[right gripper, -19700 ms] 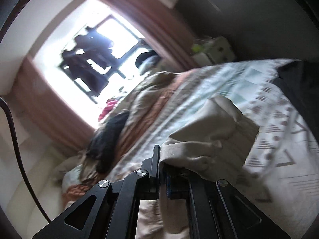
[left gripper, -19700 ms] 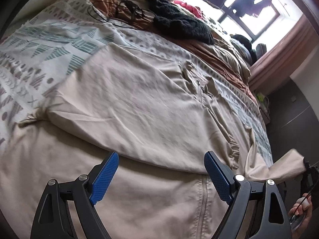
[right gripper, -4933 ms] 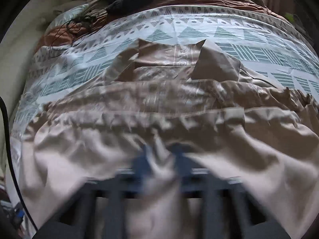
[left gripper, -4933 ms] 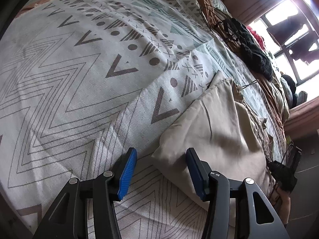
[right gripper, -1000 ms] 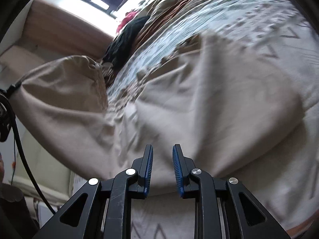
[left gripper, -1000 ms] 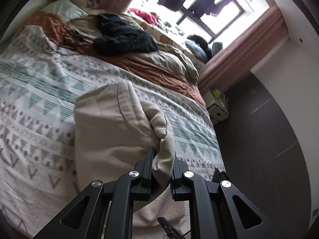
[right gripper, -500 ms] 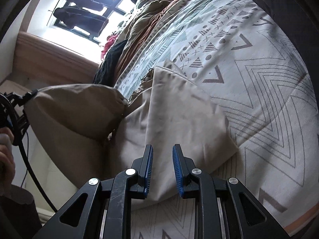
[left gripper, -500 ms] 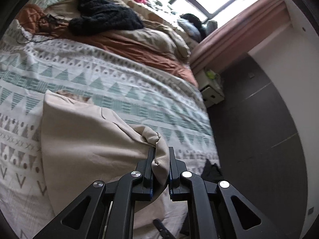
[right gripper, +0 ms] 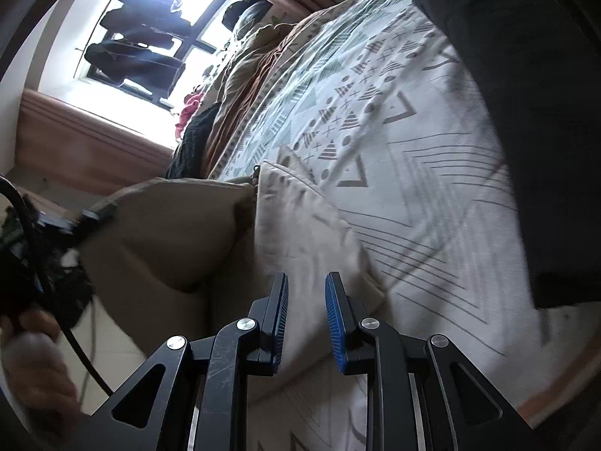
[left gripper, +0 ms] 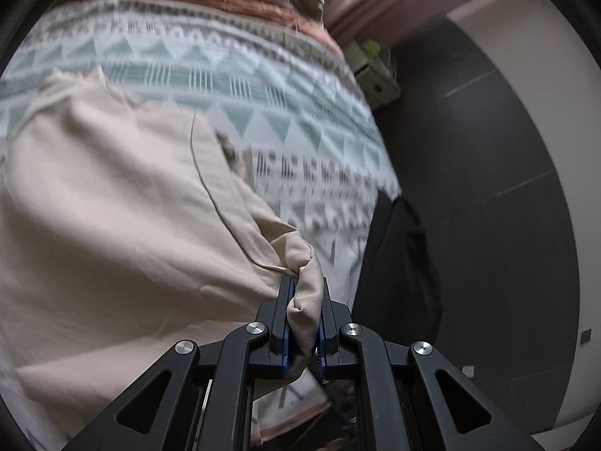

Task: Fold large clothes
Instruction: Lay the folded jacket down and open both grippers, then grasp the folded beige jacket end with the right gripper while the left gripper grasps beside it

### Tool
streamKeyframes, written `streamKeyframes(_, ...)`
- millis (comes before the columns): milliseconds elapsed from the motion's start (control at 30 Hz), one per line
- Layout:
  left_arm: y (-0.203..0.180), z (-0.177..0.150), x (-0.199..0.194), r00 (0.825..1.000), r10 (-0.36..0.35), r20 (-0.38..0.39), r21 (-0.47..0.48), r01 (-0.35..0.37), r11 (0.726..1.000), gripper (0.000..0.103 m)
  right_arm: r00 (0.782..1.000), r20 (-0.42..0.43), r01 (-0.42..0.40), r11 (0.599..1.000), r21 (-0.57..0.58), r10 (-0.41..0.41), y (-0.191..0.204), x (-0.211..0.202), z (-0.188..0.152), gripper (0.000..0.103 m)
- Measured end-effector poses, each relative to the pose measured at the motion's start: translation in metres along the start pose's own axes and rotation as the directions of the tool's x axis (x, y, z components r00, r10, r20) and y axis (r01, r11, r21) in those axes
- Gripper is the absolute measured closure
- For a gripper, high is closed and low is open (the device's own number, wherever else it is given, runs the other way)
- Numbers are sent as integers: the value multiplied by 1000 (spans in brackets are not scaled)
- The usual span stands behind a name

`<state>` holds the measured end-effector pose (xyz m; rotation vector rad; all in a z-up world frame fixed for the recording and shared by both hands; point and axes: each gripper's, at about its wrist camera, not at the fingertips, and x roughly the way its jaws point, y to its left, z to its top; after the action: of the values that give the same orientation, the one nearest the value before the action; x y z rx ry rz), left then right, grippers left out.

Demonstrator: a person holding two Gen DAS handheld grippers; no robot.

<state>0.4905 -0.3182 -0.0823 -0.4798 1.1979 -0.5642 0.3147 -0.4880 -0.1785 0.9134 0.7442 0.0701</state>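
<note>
A large beige garment lies partly folded on the patterned bedspread. My left gripper is shut on a bunched beige corner of it and holds that corner near the bed's edge. In the right wrist view the same garment lies on the bedspread, with a raised flap at the left where the left gripper pinches it. My right gripper has its jaws slightly apart and empty, just above the garment's near edge.
A brown quilt and dark clothes lie at the far end of the bed, below a bright window. A dark wall and a black item are beside the bed. A black cable hangs left.
My left gripper has carried the pinched corner lower and closer to the garment's body. My right gripper has stayed slightly open over the near edge while the view tilted.
</note>
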Motion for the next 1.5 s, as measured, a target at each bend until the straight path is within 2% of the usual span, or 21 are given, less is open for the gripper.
streamKeyframes(67,3,-9,14,999,9,-33,6,-9,1000,92,1000,13,19,1000,4,-19,-4,-8,1,80)
streamKeyframes(133,5,-17,25,996,20,-88,11,-19,1000,79,999,17,38,999,15,-38,-8,-13,0,79)
streamKeyframes(233,11,-17,25,988,-71,-135,-8,71,997,69,999,14,46,999,25,-46,-14,-18,0,74)
streamKeyframes(300,19,-12,11,993,-65,-97,-12,64,998,62,1000,16,26,999,20,-26,-12,-20,-1,68)
streamKeyframes(333,23,-9,3,996,-59,-72,-13,58,998,54,1000,15,17,1000,15,-17,-11,-20,-1,60)
streamKeyframes(367,28,-7,-5,997,-55,-48,-14,54,998,50,1000,12,12,1000,10,-12,-10,-19,-3,53)
streamKeyframes(433,43,-4,-24,999,-34,9,-17,34,999,43,1000,-1,0,1000,2,0,-8,-14,-5,51)
streamKeyframes(600,98,5,-62,994,61,95,-59,-56,997,43,998,-59,-28,999,-16,27,4,5,-13,51)
streamKeyframes(700,128,3,-81,984,118,130,-73,-110,991,43,996,-85,-37,998,-49,33,21,16,-17,51)
streamKeyframes(833,174,-6,-102,965,199,171,-108,-182,977,43,993,-114,-11,995,-98,0,35,36,-21,51)
streamKeyframes(1000,223,-14,-106,949,262,177,-174,-232,957,43,992,-118,37,990,-139,-54,41,59,-20,51)
streamKeyframes(1133,253,-17,-96,954,269,132,-235,-234,944,43,990,-109,66,985,-158,-84,46,74,-17,51)
streamKeyframes(1167,258,-18,-94,951,282,124,-245,-246,938,43,990,-93,86,980,-181,-104,50,77,-17,57)
streamKeyframes(1200,262,-20,-92,949,295,113,-251,-260,932,43,989,-88,100,975,-199,-119,52,79,-17,67)
streamKeyframes(1233,264,-20,-88,950,295,100,-248,-263,932,43,988,-87,108,967,-229,-131,55,80,-17,90)
streamKeyframes(1367,269,-24,-75,956,290,53,-240,-269,933,43,985,-5,160,927,-338,-172,69,76,-14,93)
streamKeyframes(1500,265,-29,-68,963,268,39,-220,-253,942,43,985,51,172,922,-348,-165,69,65,-7,94)
